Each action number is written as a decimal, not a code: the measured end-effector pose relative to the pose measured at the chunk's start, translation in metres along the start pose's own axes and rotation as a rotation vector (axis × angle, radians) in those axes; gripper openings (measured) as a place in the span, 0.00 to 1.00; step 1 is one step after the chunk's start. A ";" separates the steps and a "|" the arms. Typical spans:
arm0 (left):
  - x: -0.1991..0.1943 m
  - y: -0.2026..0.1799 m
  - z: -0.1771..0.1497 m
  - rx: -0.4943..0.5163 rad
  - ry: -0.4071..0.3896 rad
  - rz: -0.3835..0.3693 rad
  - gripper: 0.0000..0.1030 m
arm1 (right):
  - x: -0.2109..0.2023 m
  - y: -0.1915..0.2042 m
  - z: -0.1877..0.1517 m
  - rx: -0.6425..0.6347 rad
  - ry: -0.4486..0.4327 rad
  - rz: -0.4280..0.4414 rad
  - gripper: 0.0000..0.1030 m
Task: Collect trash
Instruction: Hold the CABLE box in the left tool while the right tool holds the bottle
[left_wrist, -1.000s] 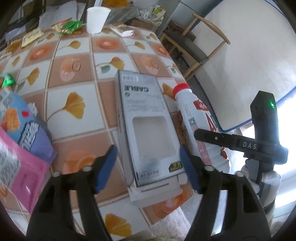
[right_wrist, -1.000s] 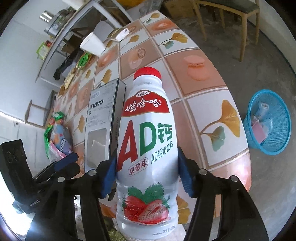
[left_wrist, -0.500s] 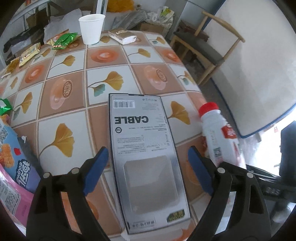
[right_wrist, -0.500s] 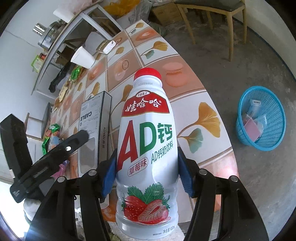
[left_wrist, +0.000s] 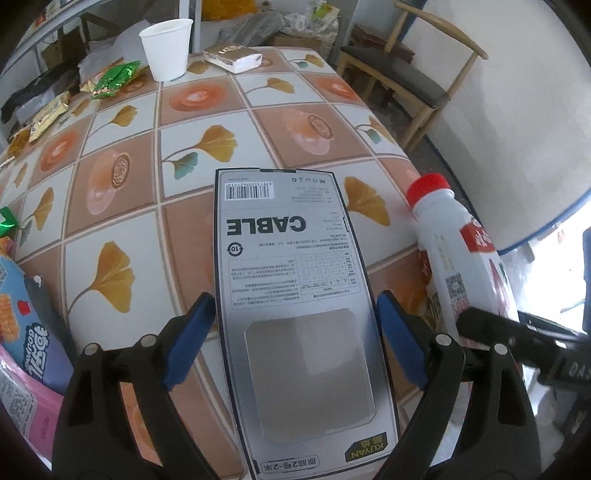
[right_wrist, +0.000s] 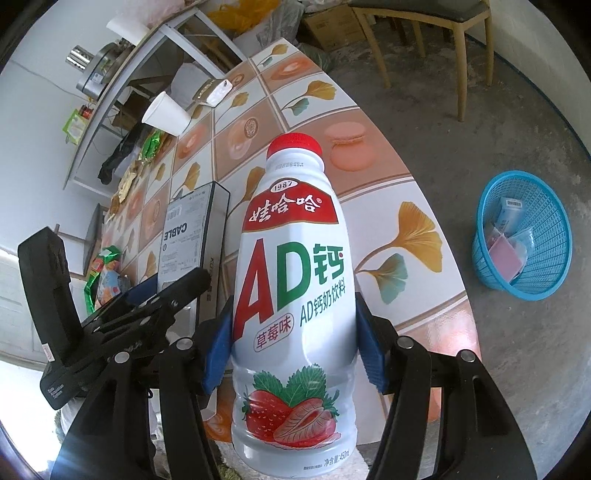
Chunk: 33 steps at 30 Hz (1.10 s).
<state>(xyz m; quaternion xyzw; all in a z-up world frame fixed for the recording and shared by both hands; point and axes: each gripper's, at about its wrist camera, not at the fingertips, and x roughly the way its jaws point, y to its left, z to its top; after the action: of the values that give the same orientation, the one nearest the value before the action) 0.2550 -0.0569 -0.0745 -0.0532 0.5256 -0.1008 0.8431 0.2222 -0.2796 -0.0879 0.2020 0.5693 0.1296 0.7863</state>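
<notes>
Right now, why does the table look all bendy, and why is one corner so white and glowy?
Left wrist view: the fisheye lens curves the tiled table like a ball, and daylight at the right edge washes out behind the bottle. Right wrist view: glare whitens the bottom left corner; the blue basket stays sharp.

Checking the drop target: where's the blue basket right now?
Right wrist view, far right: the blue basket sits on the floor beyond the table edge, right of the held bottle; out of the left wrist view.
</notes>
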 end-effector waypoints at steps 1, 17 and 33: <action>-0.001 0.001 -0.003 0.002 -0.001 -0.007 0.82 | 0.000 0.000 0.000 -0.001 0.000 0.000 0.57; -0.027 0.018 -0.041 -0.048 0.040 -0.090 0.82 | -0.001 0.005 -0.005 -0.024 0.008 -0.017 0.57; -0.017 0.006 -0.040 -0.034 0.036 -0.042 0.84 | 0.003 0.009 -0.008 -0.041 0.021 -0.038 0.58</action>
<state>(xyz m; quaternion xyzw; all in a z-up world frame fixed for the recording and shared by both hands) 0.2130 -0.0463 -0.0782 -0.0767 0.5409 -0.1106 0.8302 0.2163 -0.2690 -0.0884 0.1736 0.5786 0.1283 0.7865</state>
